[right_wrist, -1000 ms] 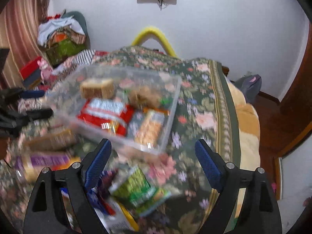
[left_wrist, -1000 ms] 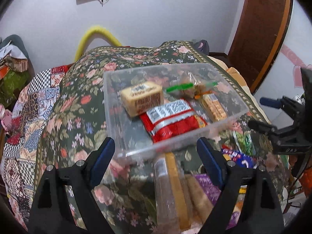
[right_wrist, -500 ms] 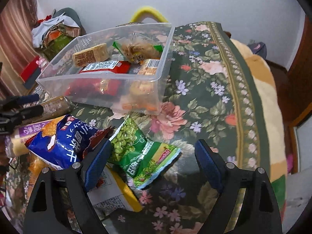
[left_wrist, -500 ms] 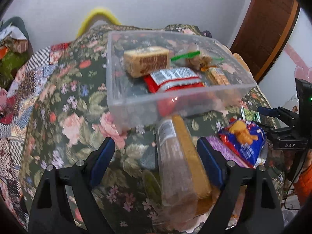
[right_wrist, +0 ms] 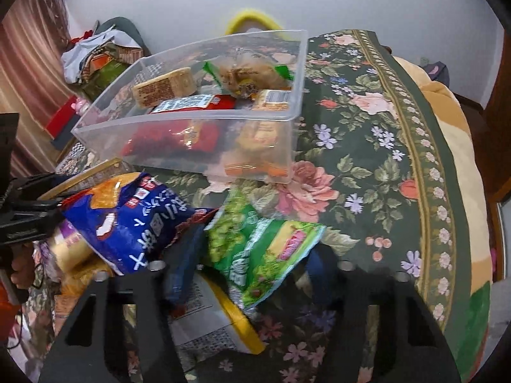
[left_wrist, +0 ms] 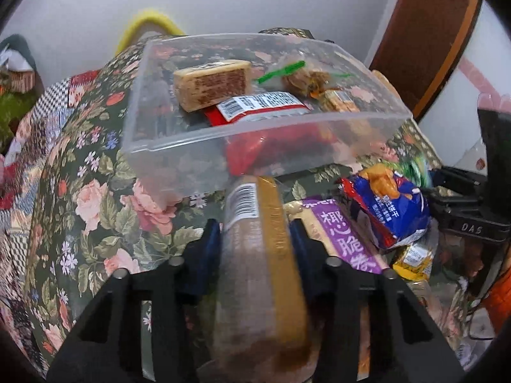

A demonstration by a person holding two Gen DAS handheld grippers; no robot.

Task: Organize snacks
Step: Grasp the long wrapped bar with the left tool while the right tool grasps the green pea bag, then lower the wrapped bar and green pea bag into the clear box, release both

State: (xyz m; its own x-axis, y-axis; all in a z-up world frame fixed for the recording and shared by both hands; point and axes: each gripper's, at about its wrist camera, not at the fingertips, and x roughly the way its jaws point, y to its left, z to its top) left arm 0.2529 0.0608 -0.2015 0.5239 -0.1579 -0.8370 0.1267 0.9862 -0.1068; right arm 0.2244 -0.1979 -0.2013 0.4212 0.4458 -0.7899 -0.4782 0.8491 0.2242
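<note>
Left gripper (left_wrist: 255, 233): fingers clamp a long biscuit pack (left_wrist: 258, 271) just before the clear box (left_wrist: 255, 146). Right gripper (right_wrist: 252, 258): fingers straddle a green snack bag (right_wrist: 255, 255), seemingly pinching it; only this view shows the bedspread (right_wrist: 383, 166).

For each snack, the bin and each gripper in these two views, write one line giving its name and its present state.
Clear bin: open-topped, partly filled.
Tan block pack: inside bin, on top.
Red packet: inside bin.
Long brown-and-gold pack: outside bin, between left gripper's fingers.
Left gripper: closed on the long pack.
Blue bag: outside bin, on the pile.
Green bag: outside bin, between right gripper's fingers.
Right gripper: closing around green bag; grip unclear.
</note>
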